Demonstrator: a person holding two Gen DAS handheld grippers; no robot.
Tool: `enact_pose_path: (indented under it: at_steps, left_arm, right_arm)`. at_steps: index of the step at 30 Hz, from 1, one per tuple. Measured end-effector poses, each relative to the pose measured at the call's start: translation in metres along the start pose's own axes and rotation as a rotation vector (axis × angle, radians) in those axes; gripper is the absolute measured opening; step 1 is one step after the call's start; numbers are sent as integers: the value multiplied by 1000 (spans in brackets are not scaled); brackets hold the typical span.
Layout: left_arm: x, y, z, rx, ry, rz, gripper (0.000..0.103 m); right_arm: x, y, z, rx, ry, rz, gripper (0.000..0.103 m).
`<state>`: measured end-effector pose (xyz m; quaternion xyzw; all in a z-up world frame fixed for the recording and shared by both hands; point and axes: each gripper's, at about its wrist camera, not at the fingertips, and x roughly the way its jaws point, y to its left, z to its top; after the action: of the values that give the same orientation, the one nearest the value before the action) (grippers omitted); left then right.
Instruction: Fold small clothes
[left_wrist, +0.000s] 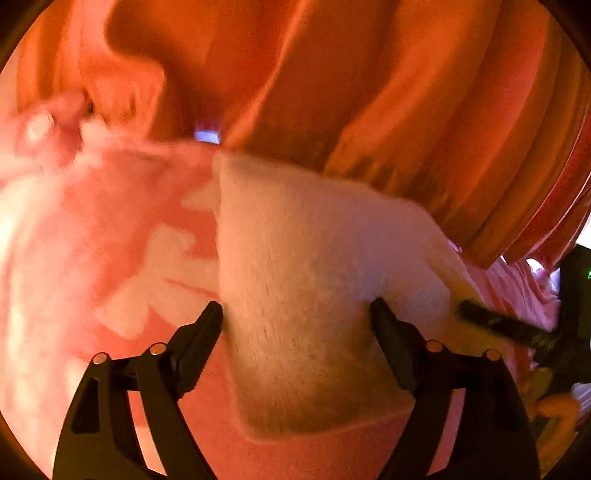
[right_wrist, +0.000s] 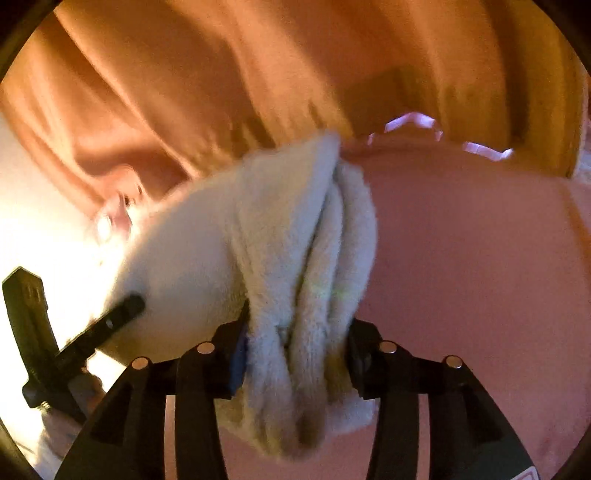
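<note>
A small white fluffy garment (left_wrist: 303, 280) hangs over a pink surface. In the left wrist view my left gripper (left_wrist: 297, 314) has its two fingers pressed into the cloth's sides, with a wide band of it between them. The right gripper's finger (left_wrist: 491, 321) shows at the cloth's right edge. In the right wrist view my right gripper (right_wrist: 295, 332) is shut on a bunched, pleated part of the same white garment (right_wrist: 295, 240). The left gripper (right_wrist: 74, 332) shows at the lower left, touching the cloth's left side.
Pink bedding with white patches (left_wrist: 92, 258) lies under the cloth; it also shows in the right wrist view (right_wrist: 480, 277). An orange curtain with folds (left_wrist: 406, 92) hangs behind, also seen in the right wrist view (right_wrist: 221, 74). Bright light at the left.
</note>
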<state>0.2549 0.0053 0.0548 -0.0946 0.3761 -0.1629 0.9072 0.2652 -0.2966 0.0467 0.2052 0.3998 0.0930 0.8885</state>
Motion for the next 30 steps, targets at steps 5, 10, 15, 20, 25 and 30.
enact_pose_path:
  at_steps: [5, 10, 15, 20, 25, 30]
  left_arm:
    - [23, 19, -10, -78, 114, 17, 92]
    - [-2, 13, -13, -58, 78, 32, 89]
    - [-63, -22, -34, 138, -27, 198, 98]
    - [-88, -44, -69, 262, -32, 293, 98]
    - [-93, -35, -107, 189, 32, 299, 98]
    - [-87, -33, -129, 153, 106, 267, 98]
  right_arm:
    - [17, 6, -16, -118, 81, -170, 44]
    - [-2, 23, -18, -91, 70, -184, 49]
    - [-72, 54, -47, -118, -86, -199, 88]
    - [-86, 56, -104, -129, -58, -304, 92]
    - [-86, 37, -138, -30, -12, -322, 92]
    - [-82, 36, -151, -34, 8, -331, 92]
